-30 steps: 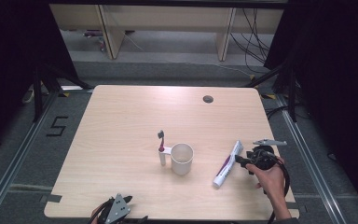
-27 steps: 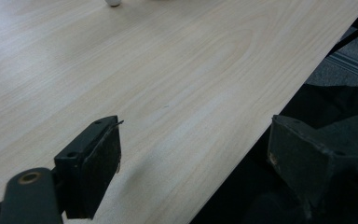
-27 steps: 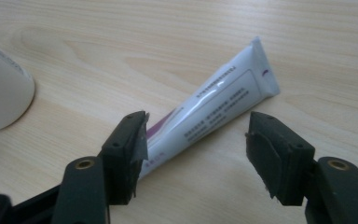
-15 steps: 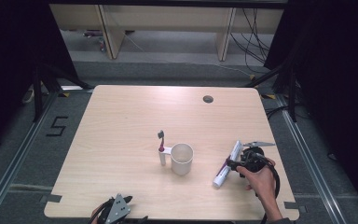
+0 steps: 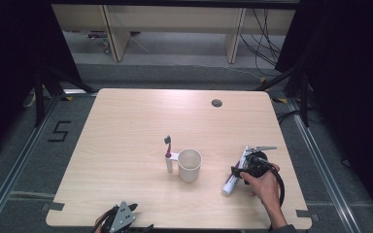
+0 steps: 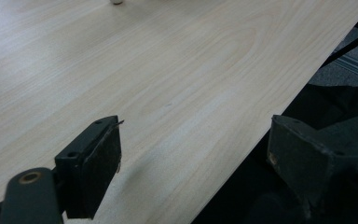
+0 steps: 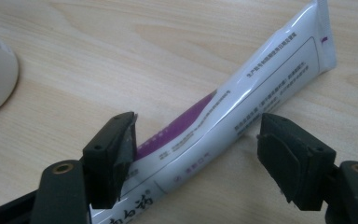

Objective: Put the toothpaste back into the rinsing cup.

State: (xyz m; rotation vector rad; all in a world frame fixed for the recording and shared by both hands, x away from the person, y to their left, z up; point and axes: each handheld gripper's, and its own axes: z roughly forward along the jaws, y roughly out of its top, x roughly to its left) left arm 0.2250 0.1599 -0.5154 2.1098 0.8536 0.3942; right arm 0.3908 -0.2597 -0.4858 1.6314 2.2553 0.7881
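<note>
Jaws of right gripper (image 7: 196, 154) apart, just been opening, straddling white-and-purple plastic toothpaste tube (image 7: 242, 107) without pressing on it.

Tube lying flat and slantwise on pale wooden surface (image 5: 126, 126), toward near right part, right hand (image 5: 264, 187) behind the gripper (image 5: 246, 167). Left jaw at the purple band, right jaw just clear of the white side. Round white plastic cup (image 5: 189, 165) near centre, left of the tube and well apart from it; short white stand with dark-headed toothbrush (image 5: 168, 154) touching the cup's left side. Left gripper (image 5: 121, 219) at near edge, jaws (image 6: 193, 163) wide apart over the surface rim, nothing between.
</note>
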